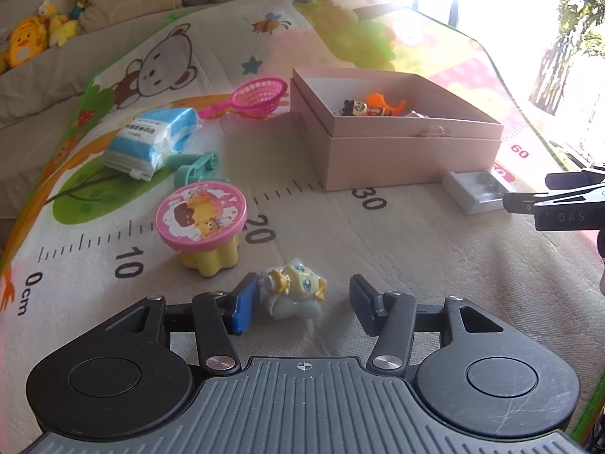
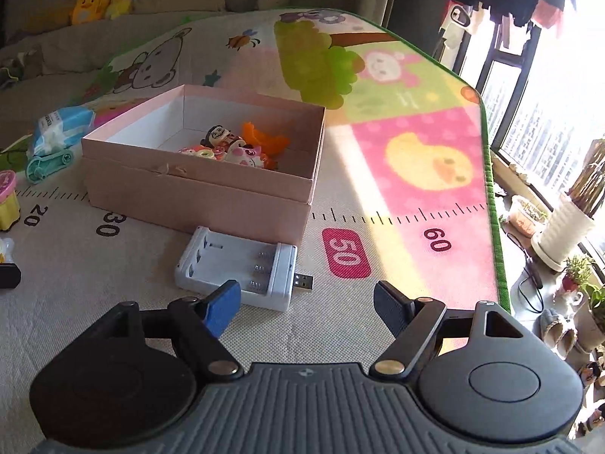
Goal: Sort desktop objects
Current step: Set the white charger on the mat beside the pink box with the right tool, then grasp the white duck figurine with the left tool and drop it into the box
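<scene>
Left wrist view: the left gripper [image 1: 304,304] is spread wide around a small pale-yellow and white plastic figurine [image 1: 297,295] lying on the printed play mat [image 1: 416,246]; the blue left pad [image 1: 244,304] touches the figurine, while the other pad stands clear, so nothing is clamped. Toward the mat's left edge stand a pink-topped yellow toy table [image 1: 202,221], a teal plastic roller [image 1: 196,168], a blue-white tissue pack [image 1: 153,142] and a pink plastic sieve [image 1: 253,96].

Right wrist view: the right gripper [image 2: 308,304] hangs wide open, holding nothing, just above a white plastic battery charger [image 2: 236,268] lying beside the near wall of the open pink cardboard box [image 2: 196,196], which holds several small toys [image 2: 238,145].
</scene>
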`<state>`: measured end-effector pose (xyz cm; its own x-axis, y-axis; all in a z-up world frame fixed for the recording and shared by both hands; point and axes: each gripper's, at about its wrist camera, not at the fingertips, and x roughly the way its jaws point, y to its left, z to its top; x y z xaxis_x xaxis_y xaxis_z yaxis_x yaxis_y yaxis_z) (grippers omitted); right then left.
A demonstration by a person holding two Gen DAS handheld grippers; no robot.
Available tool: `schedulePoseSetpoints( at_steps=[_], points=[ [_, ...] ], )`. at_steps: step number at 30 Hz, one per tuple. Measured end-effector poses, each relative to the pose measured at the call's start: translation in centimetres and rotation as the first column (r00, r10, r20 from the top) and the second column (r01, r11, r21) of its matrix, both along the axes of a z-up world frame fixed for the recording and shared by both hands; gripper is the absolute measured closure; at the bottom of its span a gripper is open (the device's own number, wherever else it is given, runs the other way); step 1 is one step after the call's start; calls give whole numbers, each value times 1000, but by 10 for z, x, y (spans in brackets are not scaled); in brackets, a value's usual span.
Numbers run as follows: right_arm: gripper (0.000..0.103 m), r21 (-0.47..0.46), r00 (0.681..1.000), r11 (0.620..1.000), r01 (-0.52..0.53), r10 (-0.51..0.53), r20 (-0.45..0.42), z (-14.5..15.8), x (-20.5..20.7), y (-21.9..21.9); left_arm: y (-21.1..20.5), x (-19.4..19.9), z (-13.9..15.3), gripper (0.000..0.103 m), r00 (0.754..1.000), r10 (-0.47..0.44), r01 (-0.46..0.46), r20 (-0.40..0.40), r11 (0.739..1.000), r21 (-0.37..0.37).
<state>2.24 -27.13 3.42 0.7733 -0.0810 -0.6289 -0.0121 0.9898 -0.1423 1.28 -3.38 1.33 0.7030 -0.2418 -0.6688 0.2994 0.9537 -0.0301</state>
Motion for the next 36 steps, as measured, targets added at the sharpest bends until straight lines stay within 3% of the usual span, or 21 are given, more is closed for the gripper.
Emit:
schedulePoseSetpoints(
  at_steps=[6, 16, 20, 22, 25, 28, 31, 36],
  points=[
    [0, 95, 1000, 995, -22, 24, -13, -3, -1, 4, -2, -5, -1, 33, 1000, -30, 30, 3, 1000, 0],
    [0, 147, 994, 986, 76, -63, -90, -20, 56, 12, -5, -6, -2, 26, 1000, -23, 23, 3, 1000, 18],
    [0, 168, 996, 985, 30, -15, -89, -18, 51, 14, -4, -4, -1, 25, 1000, -13, 13, -2, 1000, 22],
    [10, 142, 996, 990, -17, 29, -81, -16, 42, 18, -5, -3, -1, 25, 1000, -8, 8, -5, 1000, 25],
    [11, 167, 993, 984, -63, 79, -90, -12, 29, 19, -7, 0, -1, 25, 1000, 3, -3, -10, 999, 35],
    [11, 163, 991, 982, -92, 107, -85, -7, 14, 20, -8, 2, 1, 35, 1000, 7, -6, -8, 999, 44],
    [11, 172, 988, 977, -123, 138, -74, 3, -1, 18, -11, 0, 2, 57, 1000, -3, 3, 3, 998, 57],
    [11, 159, 978, 968, -195, 204, -47, 31, -30, 10, -20, -9, 17, 60, 997, -58, 54, 50, 995, 80]
  ],
)
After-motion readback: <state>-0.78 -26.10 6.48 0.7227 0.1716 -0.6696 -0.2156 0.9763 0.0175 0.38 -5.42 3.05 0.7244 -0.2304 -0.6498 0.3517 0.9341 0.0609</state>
